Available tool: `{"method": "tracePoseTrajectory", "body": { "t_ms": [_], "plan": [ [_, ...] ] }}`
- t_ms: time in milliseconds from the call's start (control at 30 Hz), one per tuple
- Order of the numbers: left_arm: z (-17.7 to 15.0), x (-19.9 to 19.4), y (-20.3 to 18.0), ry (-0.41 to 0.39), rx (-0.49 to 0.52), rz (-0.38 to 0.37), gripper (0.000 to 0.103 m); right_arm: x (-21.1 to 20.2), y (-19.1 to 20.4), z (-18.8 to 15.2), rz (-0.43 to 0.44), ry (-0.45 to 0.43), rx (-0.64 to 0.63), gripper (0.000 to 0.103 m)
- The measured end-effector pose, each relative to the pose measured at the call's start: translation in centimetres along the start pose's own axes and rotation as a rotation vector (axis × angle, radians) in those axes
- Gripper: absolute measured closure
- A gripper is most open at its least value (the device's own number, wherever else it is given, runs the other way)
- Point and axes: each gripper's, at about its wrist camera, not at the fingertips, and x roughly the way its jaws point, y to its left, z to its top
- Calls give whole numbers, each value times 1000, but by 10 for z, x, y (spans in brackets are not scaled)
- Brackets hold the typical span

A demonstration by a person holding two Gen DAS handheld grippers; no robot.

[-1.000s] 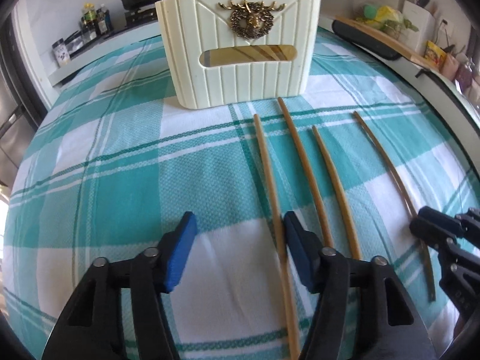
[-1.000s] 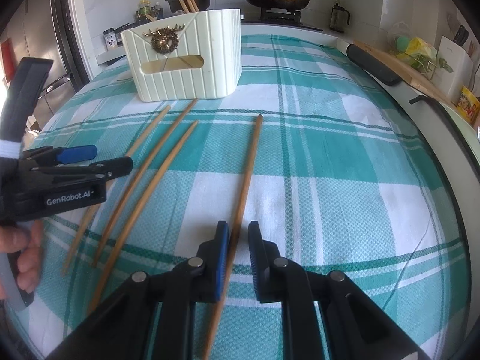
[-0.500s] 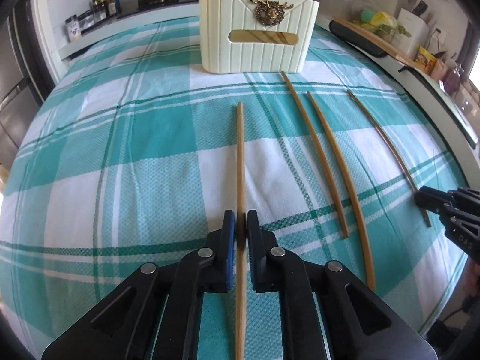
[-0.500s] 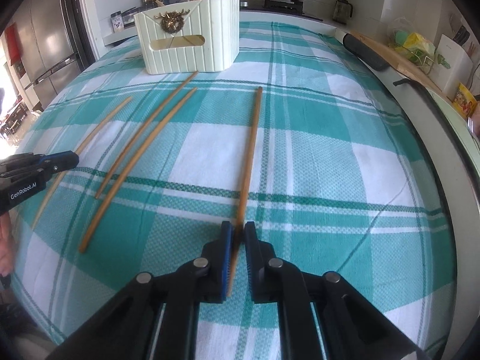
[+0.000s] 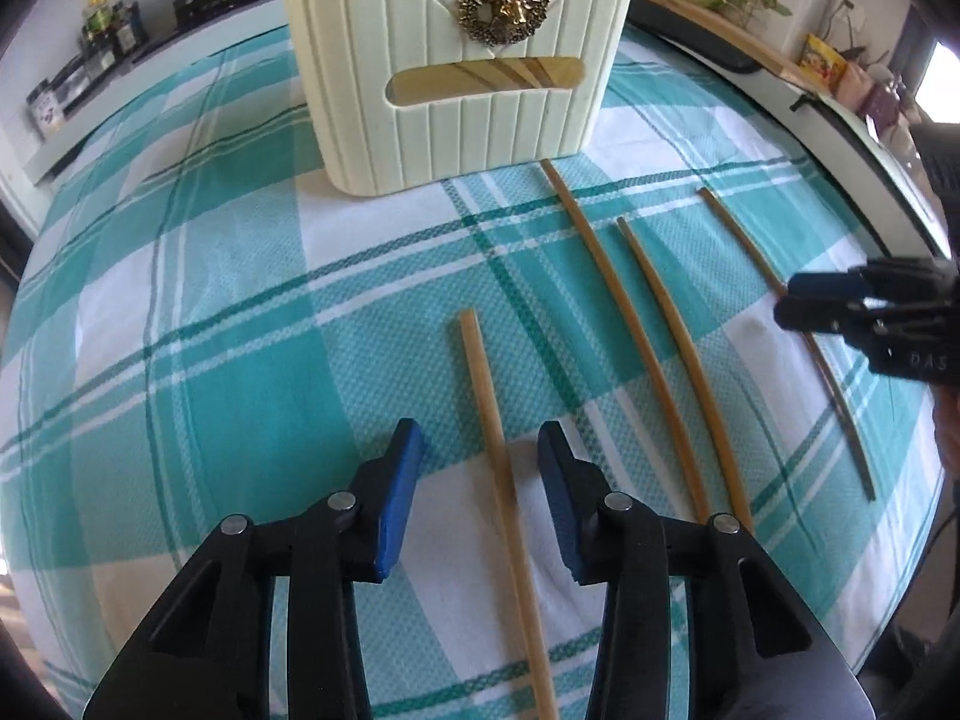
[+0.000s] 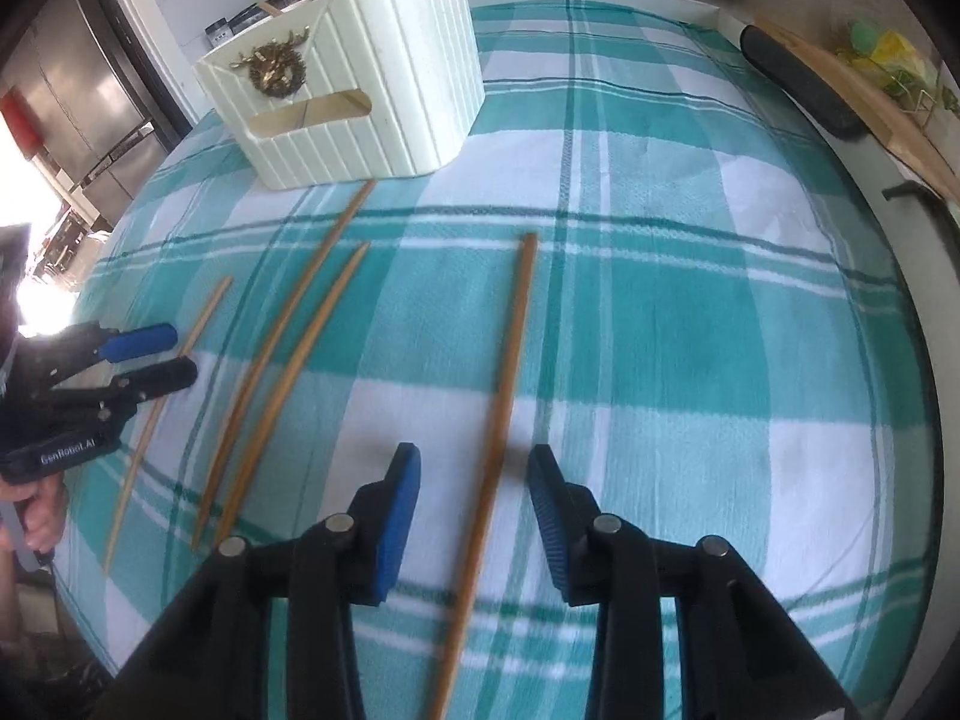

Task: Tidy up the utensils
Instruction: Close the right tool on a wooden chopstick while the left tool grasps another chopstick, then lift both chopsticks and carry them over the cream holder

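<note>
Kitchen table under a teal-and-white checked cloth (image 5: 180, 312). Left gripper (image 5: 480, 450): jaws just opened, apart, astride one chopstick (image 5: 489, 420), pads clear of it. Right gripper (image 6: 474, 468): jaws just opened, astride the rightmost chopstick (image 6: 510, 372), no contact. Between the two grippers, two more chopsticks (image 6: 288, 360) flat on the cloth. Ahead of both, cream utensil holder (image 5: 462, 72), upright

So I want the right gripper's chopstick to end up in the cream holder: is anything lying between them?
Nothing visible does. The chopstick lies between the open right gripper pads, and only bare checked cloth separates its far tip from the cream holder. The other chopsticks lie off to its left.
</note>
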Motion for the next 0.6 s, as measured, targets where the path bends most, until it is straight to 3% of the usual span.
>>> {"method": "tracePoseTrajectory", "body": {
  "t_ms": [33, 133, 200, 267, 400, 600],
  "plan": [
    [4, 2, -1, 6, 8, 6, 66, 12, -4, 23, -8, 18, 7, 67],
    [13, 6, 0, 15, 6, 15, 76, 20, -6, 44, -13, 22, 10, 68],
    [16, 7, 1, 13, 2, 25, 95, 28, -6, 59, -40, 27, 7, 79],
    [17, 7, 3, 2, -15, 23, 98, 32, -5, 67, -91, 27, -5, 96],
    [16, -4, 8, -57, -43, 29, 98, 29, -9, 70, -66, 6, 19, 97],
    [18, -72, 21, -233, -104, -2, 98, -41, 1, 56, 50, -201, 31, 97]
  ]
}}
